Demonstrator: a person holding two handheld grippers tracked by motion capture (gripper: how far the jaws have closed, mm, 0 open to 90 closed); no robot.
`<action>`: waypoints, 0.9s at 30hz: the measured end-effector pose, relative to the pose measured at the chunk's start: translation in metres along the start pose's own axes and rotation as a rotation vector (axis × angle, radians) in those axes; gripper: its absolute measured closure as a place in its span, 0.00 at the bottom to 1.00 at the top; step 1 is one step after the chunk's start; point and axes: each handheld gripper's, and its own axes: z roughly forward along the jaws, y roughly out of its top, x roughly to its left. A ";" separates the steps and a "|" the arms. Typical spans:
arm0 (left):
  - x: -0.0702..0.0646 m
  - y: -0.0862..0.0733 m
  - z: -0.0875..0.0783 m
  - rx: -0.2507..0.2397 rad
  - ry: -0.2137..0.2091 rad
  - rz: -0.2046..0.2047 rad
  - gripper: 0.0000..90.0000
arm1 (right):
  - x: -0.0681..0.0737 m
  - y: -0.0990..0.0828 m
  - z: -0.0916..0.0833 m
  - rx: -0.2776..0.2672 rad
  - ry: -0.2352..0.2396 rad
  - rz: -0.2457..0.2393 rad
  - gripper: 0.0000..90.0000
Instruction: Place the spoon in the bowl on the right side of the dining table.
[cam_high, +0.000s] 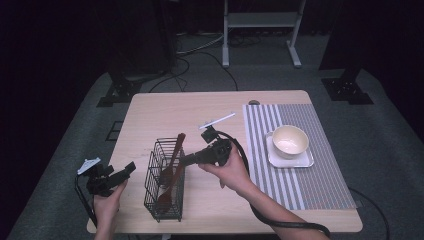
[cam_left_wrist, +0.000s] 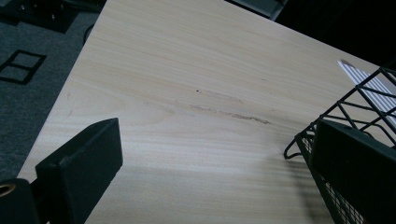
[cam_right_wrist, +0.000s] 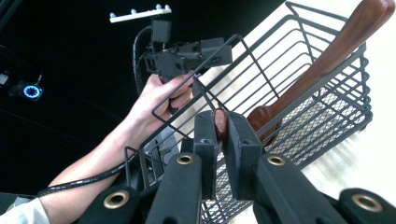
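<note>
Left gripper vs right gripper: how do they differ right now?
The left gripper has its jaws wide apart with nothing between them; the right gripper is shut on the end of a wooden utensil. The left gripper sits outside the wire basket, at the table's near-left edge; the right gripper reaches over the basket's rim. Both are black, hand-held two-jaw tools.

Black tongs (cam_right_wrist: 223, 135) with brass-ringed screws, black spiral cable, white sleeve (cam_right_wrist: 23, 215) at wrist.

A cream ceramic bowl (cam_high: 289, 140) sits on a white square plate (cam_high: 303, 160) at centre right, upon a grey-and-white striped placemat (cam_high: 320, 185); a white strip (cam_high: 218, 120) lies mid-frame.
</note>
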 end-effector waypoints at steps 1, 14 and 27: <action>0.000 0.000 0.000 0.000 -0.001 -0.001 0.02 | 0.000 0.001 -0.001 -0.003 0.000 -0.001 0.92; 0.000 0.000 0.000 0.001 -0.001 0.000 0.02 | 0.001 0.007 -0.019 -0.048 0.011 0.004 0.92; 0.000 0.000 0.000 0.001 -0.001 -0.002 0.02 | 0.001 0.013 -0.032 -0.073 0.030 0.026 0.92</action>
